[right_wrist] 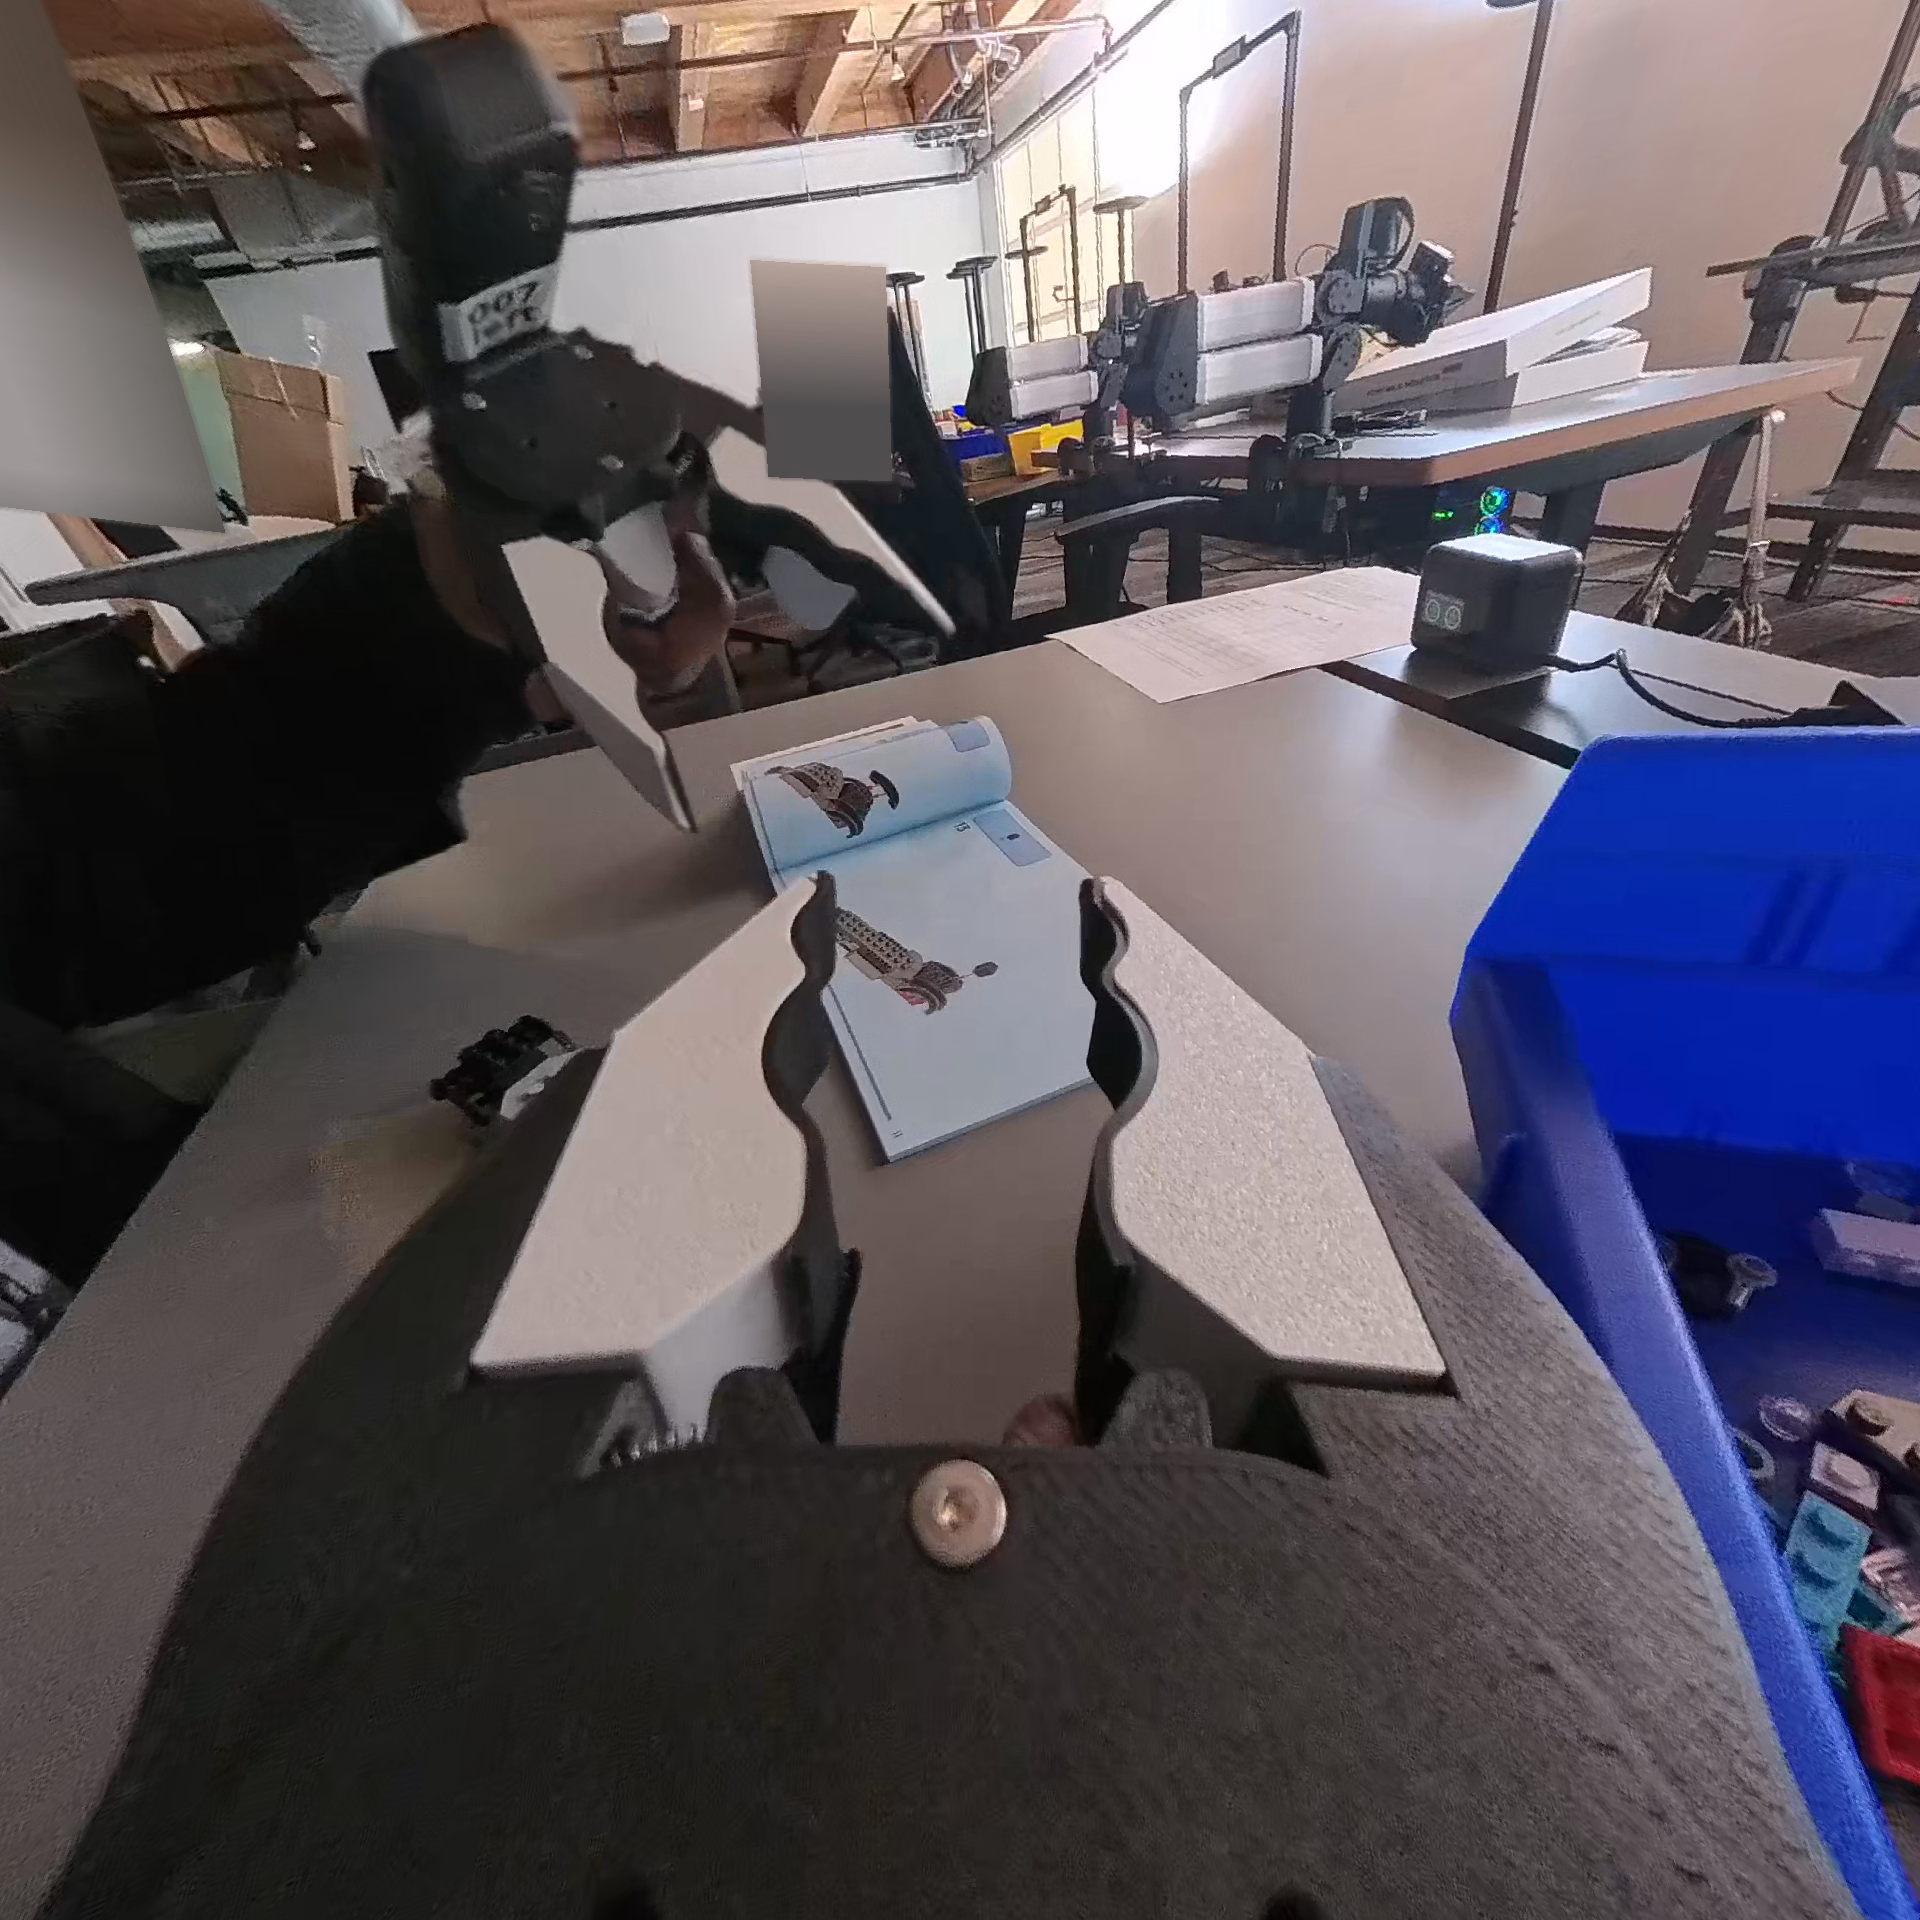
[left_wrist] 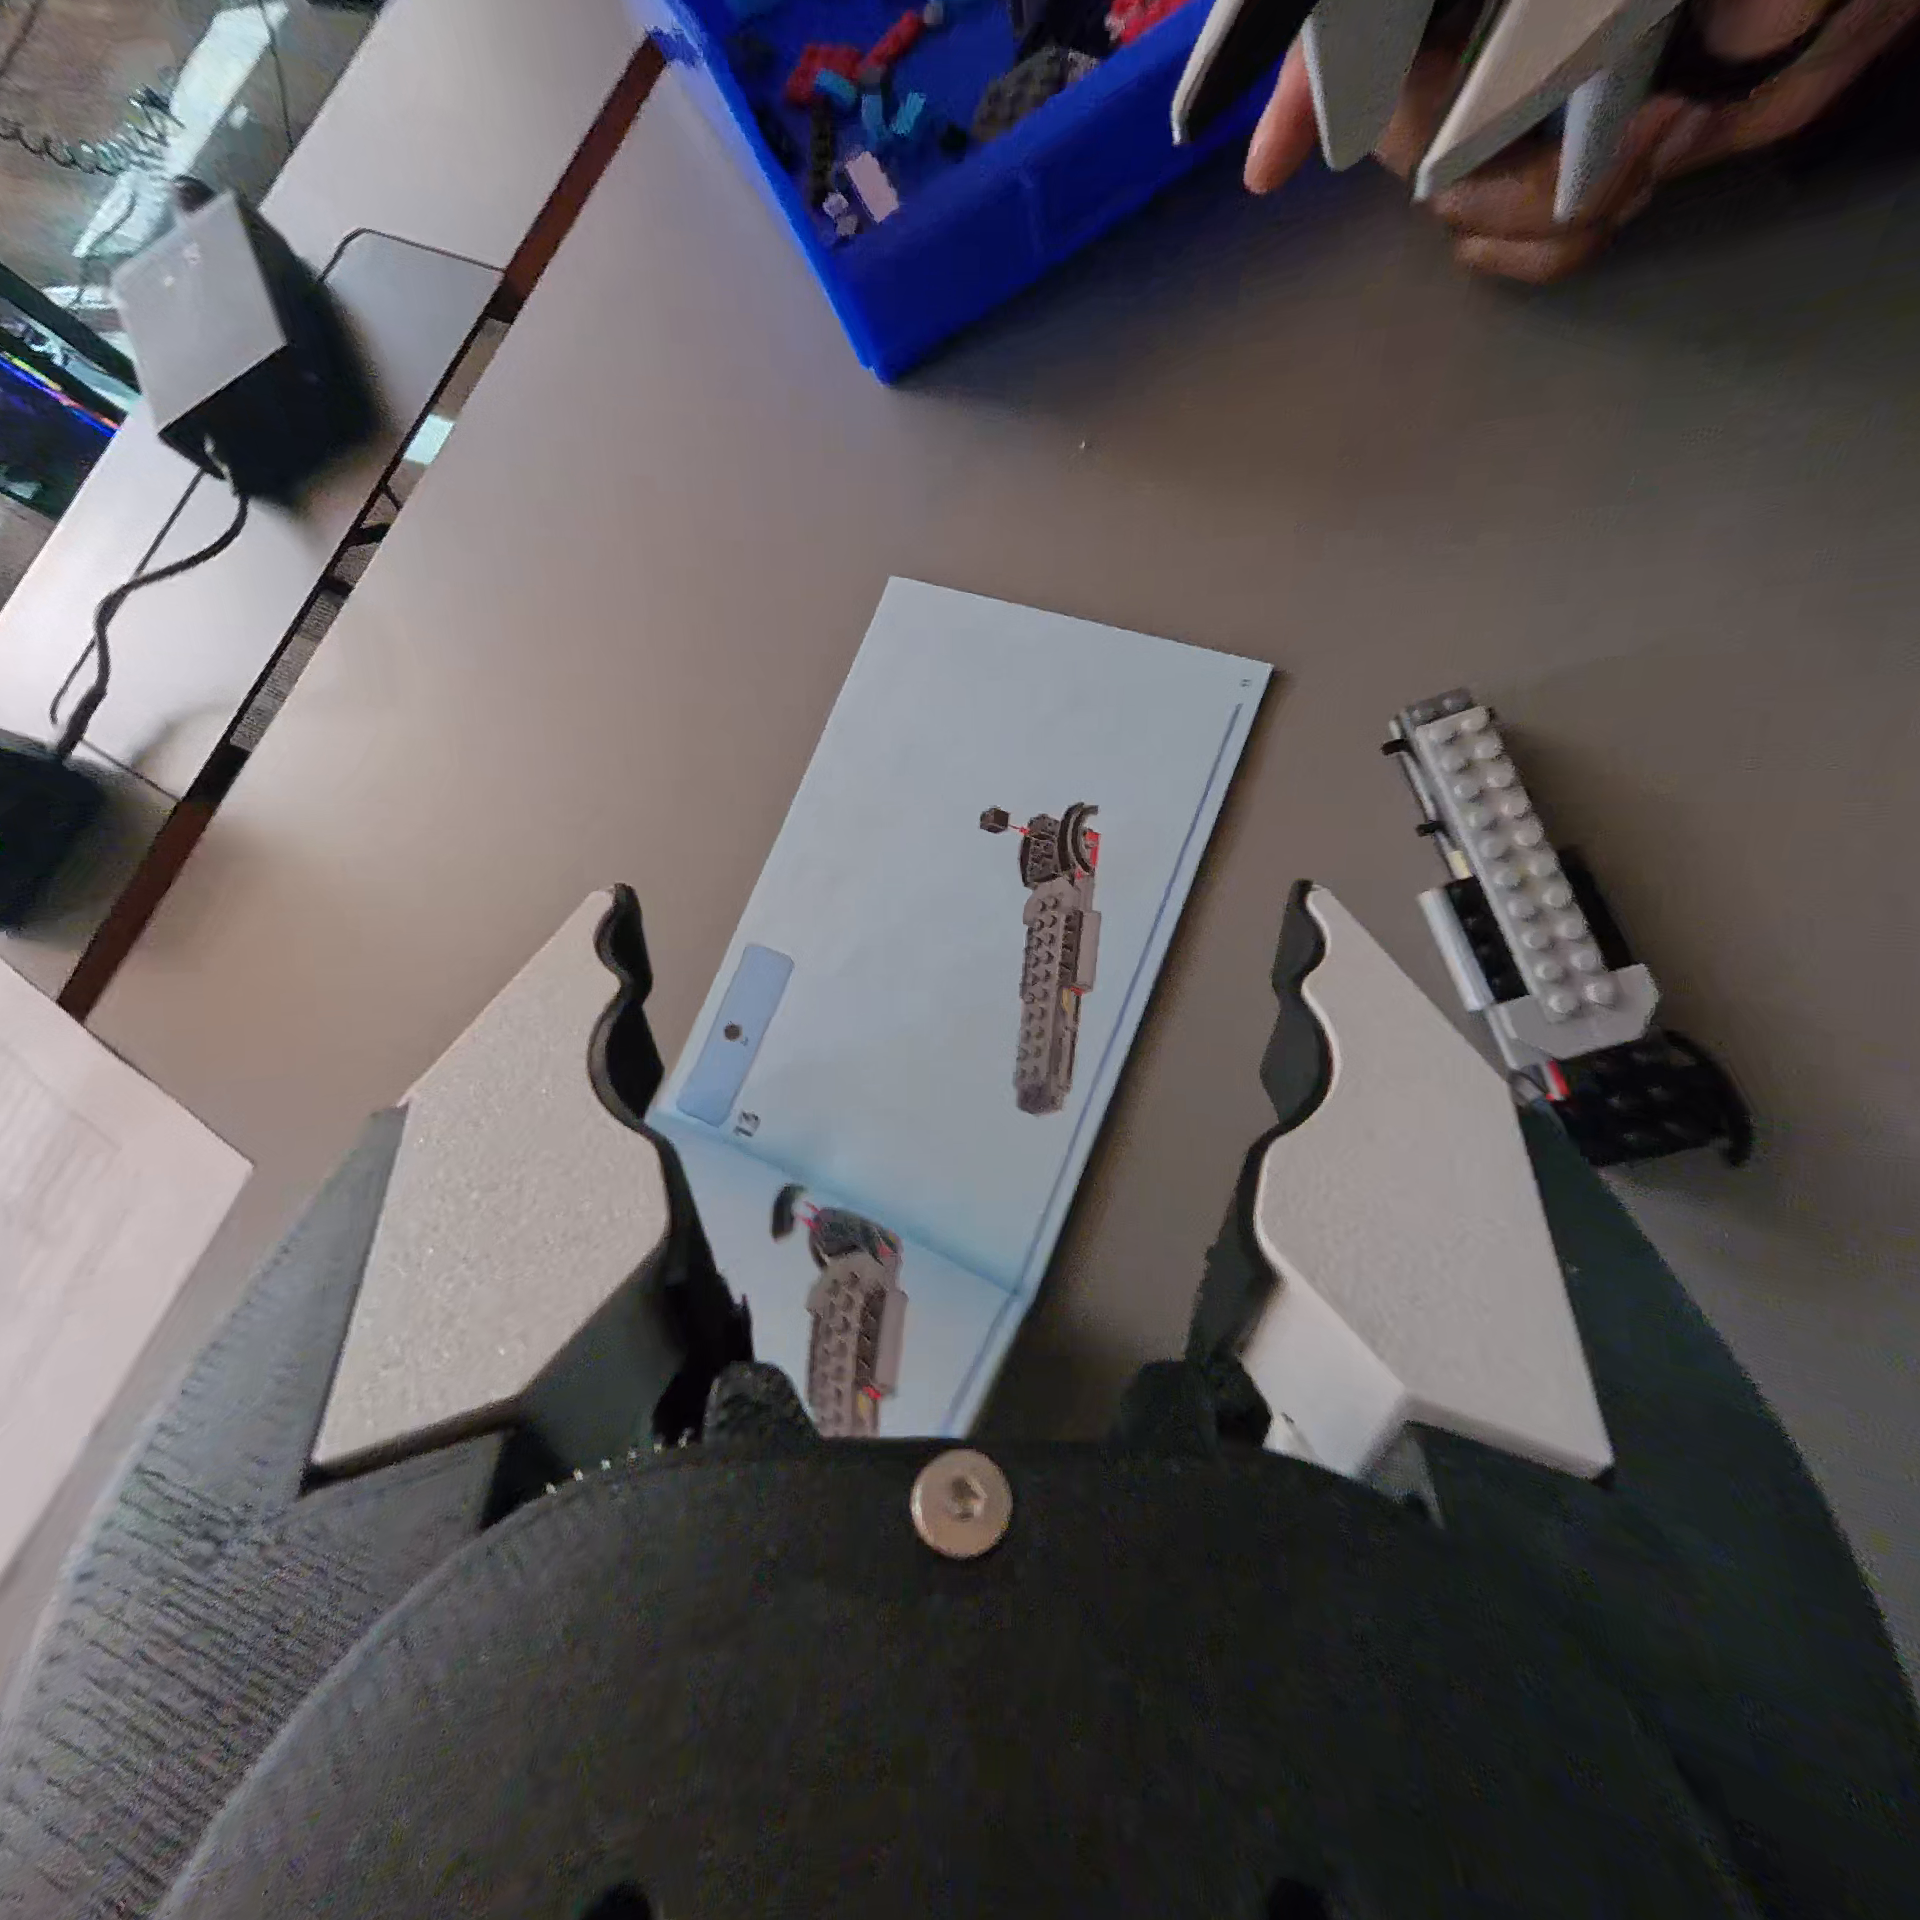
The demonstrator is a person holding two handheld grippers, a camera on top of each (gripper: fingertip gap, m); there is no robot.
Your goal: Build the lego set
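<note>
Closest to us in the left wrist view, our left gripper [left_wrist: 956, 904] hangs above the grey table [left_wrist: 1039, 499], its jaws spread wide with nothing between them. Straight below that gap lies the open instruction booklet [left_wrist: 1029, 831], pale blue pages flat on the table, drawings of a long grey build showing. Just right of the booklet, apart from it, sits the partly built lego model [left_wrist: 1527, 914]: a light grey studded plate over black parts, with a black curved piece at its near end. It rests on the table, touched by neither gripper.

Over in the right wrist view, our right gripper [right_wrist: 951, 883] is also open, a moderate gap between the jaws, holding nothing. The booklet [right_wrist: 966, 987] shows through that gap, and the black end of the model [right_wrist: 499, 1060] peeks out left of the near finger. To the right, hard by the gripper, stands the blue bin [right_wrist: 1621, 987], with loose bricks in red, teal, grey and black in its bottom.

Further out in the left view, the same bin [left_wrist: 935, 281] sits beyond the booklet, and the right gripper with the hand [left_wrist: 1507, 208] holding it shows at the top right. Past the booklet in the right view, a sheet of paper [right_wrist: 1226, 634] and a small black box [right_wrist: 1496, 608] lie on the adjoining tabletop.
</note>
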